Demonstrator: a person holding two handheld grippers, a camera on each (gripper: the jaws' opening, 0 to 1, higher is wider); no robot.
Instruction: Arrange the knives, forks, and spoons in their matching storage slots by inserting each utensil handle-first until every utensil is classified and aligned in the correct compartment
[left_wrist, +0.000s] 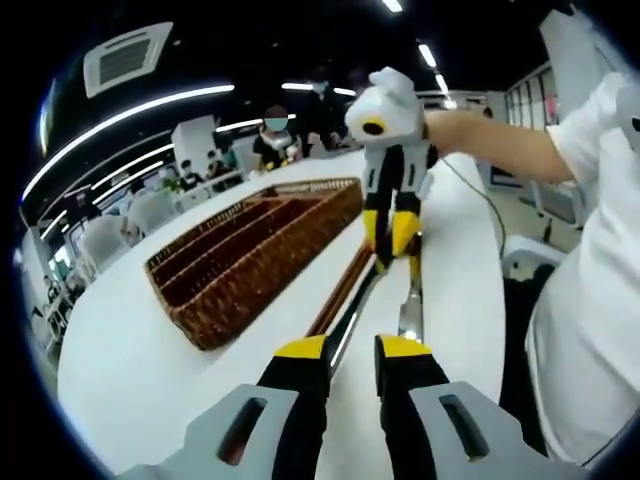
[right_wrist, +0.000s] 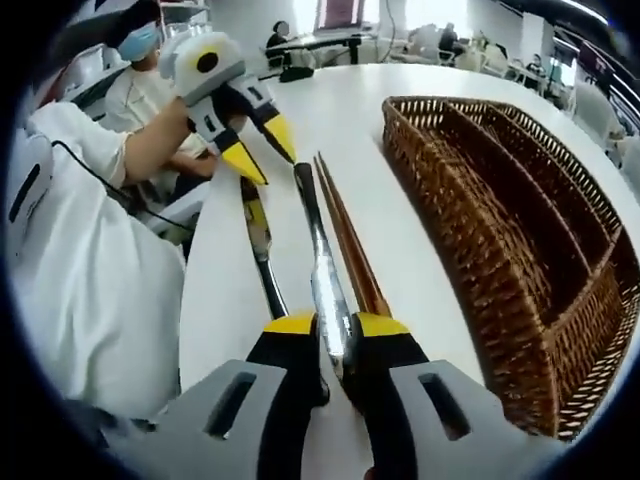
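Wicker tray sits on my white table. Just beside the tray lie wooden chopsticks, a knife and another utensil. My right gripper pinches the knife; my left gripper stands narrowly parted over the utensils.

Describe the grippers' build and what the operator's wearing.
Both grippers, left and right, have black jaws with yellow tips on light grey bodies with slotted shoulders. The person wears a white short-sleeved top; a thin dark cable runs across it.
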